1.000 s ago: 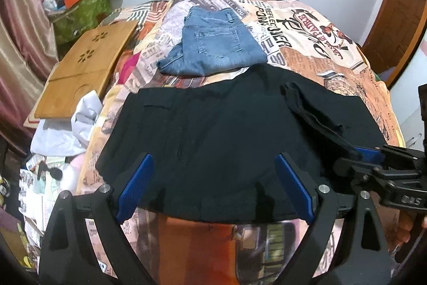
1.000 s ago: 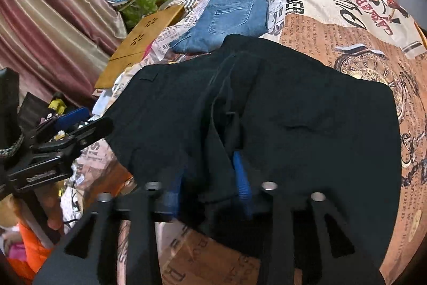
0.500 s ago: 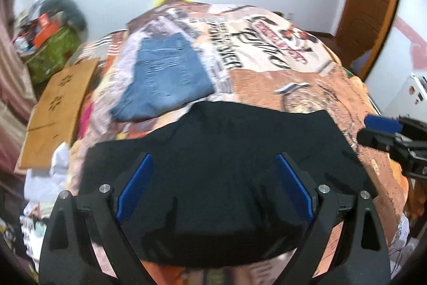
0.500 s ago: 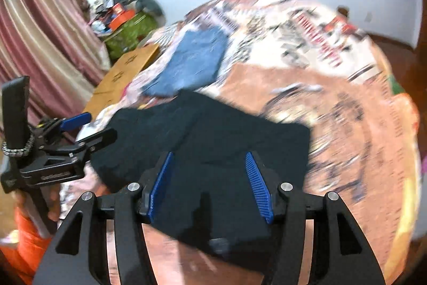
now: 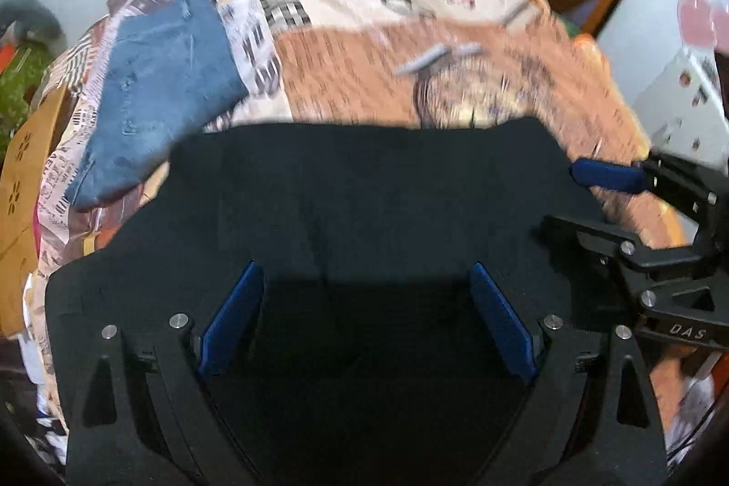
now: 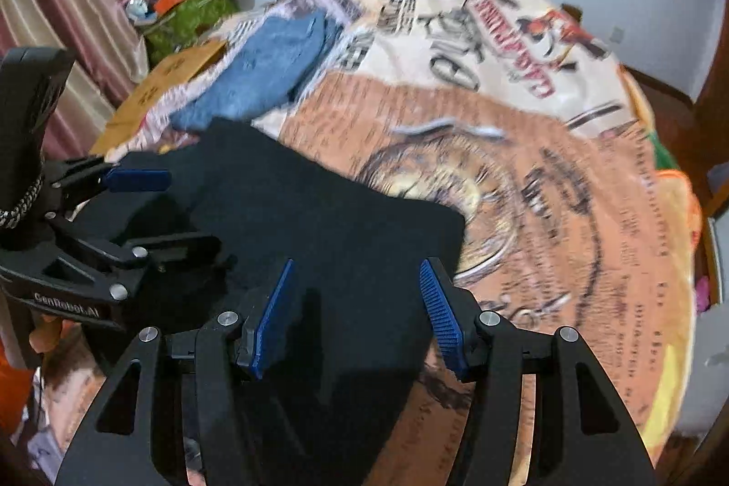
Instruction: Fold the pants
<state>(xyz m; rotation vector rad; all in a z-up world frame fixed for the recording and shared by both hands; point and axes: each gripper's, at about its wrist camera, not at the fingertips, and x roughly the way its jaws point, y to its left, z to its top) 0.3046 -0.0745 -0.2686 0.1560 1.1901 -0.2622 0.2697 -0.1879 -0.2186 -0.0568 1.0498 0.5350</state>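
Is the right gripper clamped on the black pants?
No, the right gripper hangs open above the black pants, nothing pinched between its pads.

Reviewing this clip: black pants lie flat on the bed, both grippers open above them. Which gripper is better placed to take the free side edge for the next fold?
Right, probably. The right gripper hangs open over the black pants' right edge beside bare bedspread. The left gripper, also open, sits over mid-cloth, away from any edge.

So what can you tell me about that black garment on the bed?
The black pants look like soft, matte, dark cloth, folded into a broad flat slab with fairly straight edges. They lie on the printed bedspread, their far left corner next to folded blue jeans. Both tools hover over them, jaws open, gripping nothing. Motion blur hides any seams or pockets.
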